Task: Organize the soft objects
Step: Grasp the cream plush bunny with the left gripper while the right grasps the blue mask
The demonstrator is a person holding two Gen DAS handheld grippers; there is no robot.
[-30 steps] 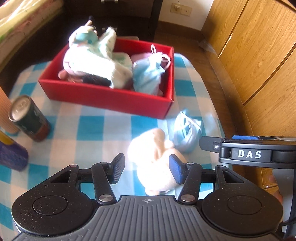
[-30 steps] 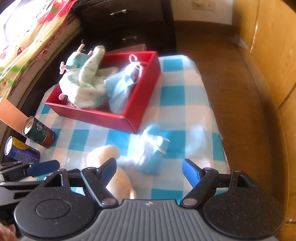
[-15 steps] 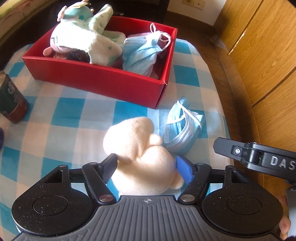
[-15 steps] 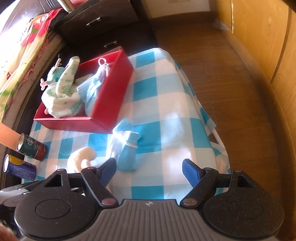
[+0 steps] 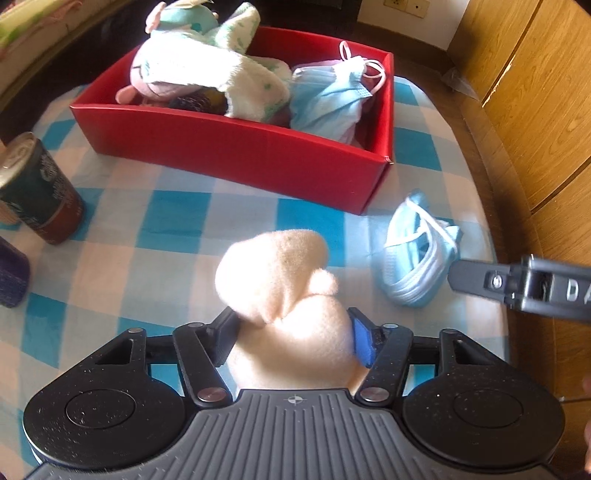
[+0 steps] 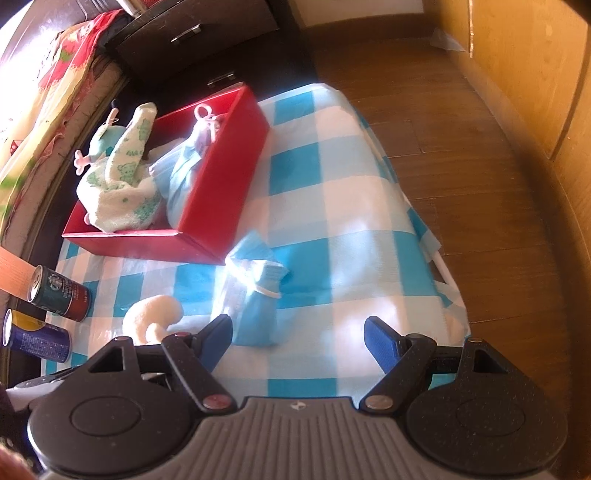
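A cream plush toy (image 5: pixel 288 295) lies on the blue-checked cloth, and my left gripper (image 5: pixel 293 338) is shut on its near end. It also shows in the right wrist view (image 6: pixel 151 319). A folded blue face mask (image 5: pixel 413 258) lies to its right, near the red box's corner. The red box (image 5: pixel 236 144) holds a white-green soft toy (image 5: pixel 207 70) and a bundle of blue masks (image 5: pixel 328 99). My right gripper (image 6: pixel 299 341) is open and empty, with the face mask (image 6: pixel 251 295) just ahead of its left finger.
A dark drink can (image 5: pixel 40 192) and a purple can (image 5: pixel 11 277) stand at the left of the cloth. Wooden cabinets (image 5: pixel 535 92) rise to the right. The table's right edge drops to a wooden floor (image 6: pixel 480 184). A dark drawer unit (image 6: pixel 192 33) stands behind.
My left gripper moved forward around the cream plush and closed on it. My right gripper rose and drew back, staying open.
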